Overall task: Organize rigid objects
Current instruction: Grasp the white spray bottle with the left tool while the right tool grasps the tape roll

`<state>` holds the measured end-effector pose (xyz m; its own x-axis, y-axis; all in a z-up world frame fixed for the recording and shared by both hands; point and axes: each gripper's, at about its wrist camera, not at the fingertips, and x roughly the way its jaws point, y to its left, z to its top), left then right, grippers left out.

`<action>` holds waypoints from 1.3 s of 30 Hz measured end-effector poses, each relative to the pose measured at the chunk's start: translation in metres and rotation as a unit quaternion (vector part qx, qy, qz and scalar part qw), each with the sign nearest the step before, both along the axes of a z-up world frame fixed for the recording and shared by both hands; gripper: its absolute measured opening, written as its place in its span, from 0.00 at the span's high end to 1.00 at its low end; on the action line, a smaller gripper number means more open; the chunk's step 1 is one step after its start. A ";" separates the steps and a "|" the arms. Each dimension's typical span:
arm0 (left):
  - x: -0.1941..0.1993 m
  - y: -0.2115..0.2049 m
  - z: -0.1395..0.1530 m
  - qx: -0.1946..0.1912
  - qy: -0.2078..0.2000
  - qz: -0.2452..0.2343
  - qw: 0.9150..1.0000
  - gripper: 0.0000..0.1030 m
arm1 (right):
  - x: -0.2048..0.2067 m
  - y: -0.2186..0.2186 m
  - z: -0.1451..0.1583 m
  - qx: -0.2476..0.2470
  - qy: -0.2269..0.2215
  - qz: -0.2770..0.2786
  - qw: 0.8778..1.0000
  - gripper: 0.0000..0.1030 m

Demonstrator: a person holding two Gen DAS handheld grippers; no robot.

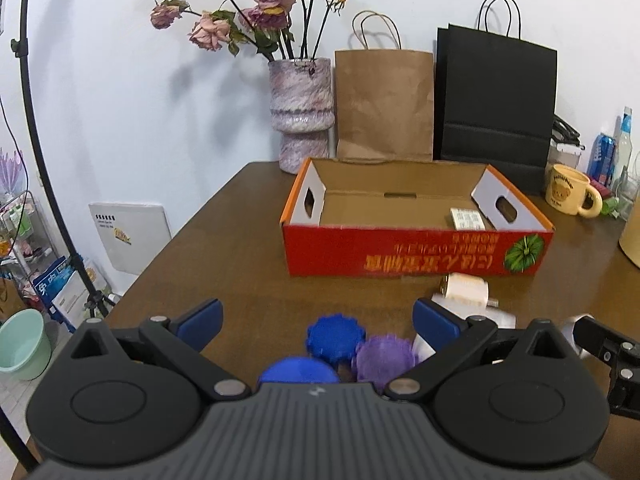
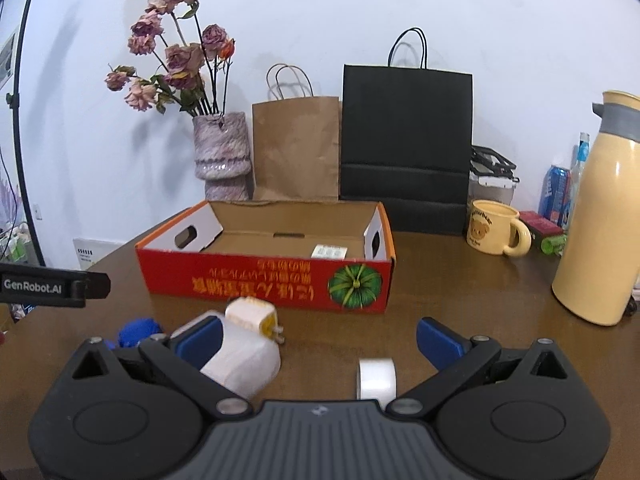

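Note:
A red cardboard box [image 1: 416, 252] lies open on the brown table, also in the right wrist view [image 2: 260, 280]; a small white packet [image 1: 467, 218] lies inside. My left gripper [image 1: 318, 320] is open over a blue ridged cap [image 1: 335, 336], a purple ridged cap [image 1: 384, 356] and a smooth blue cap [image 1: 298, 370]. A cream plug adapter [image 1: 466, 288] lies to the right. My right gripper [image 2: 320, 340] is open; a white roll [image 2: 376, 378] stands between its fingers, a white lump [image 2: 244, 360] and the cream adapter [image 2: 252, 314] lie by its left finger.
A vase of dried roses [image 1: 300, 112], a brown paper bag [image 1: 384, 104] and a black paper bag [image 1: 496, 104] stand behind the box. A yellow mug [image 2: 494, 232], a cream thermos [image 2: 600, 216] and cans stand at the right. The table's left edge [image 1: 168, 248] drops to the floor.

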<state>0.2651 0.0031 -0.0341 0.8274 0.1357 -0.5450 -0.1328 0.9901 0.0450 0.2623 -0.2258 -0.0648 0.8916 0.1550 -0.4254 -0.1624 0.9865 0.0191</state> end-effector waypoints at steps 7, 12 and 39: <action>-0.021 -0.002 -0.019 0.005 0.023 -0.004 1.000 0.00 | -0.021 -0.006 -0.017 0.002 0.016 0.001 1.000 0.00; -0.028 -0.006 -0.035 0.011 0.042 -0.005 0.999 0.00 | -0.029 -0.010 -0.028 0.001 0.024 -0.002 1.000 0.00; -0.024 -0.021 -0.072 -0.020 0.064 -0.031 0.997 0.72 | -0.035 -0.019 -0.047 -0.003 0.045 -0.009 0.999 0.00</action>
<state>0.2408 -0.0181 -0.1065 0.7562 0.0623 -0.6513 -0.0663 0.9976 0.0184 0.2272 -0.2451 -0.1114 0.8521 0.1356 -0.5055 -0.1419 0.9895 0.0262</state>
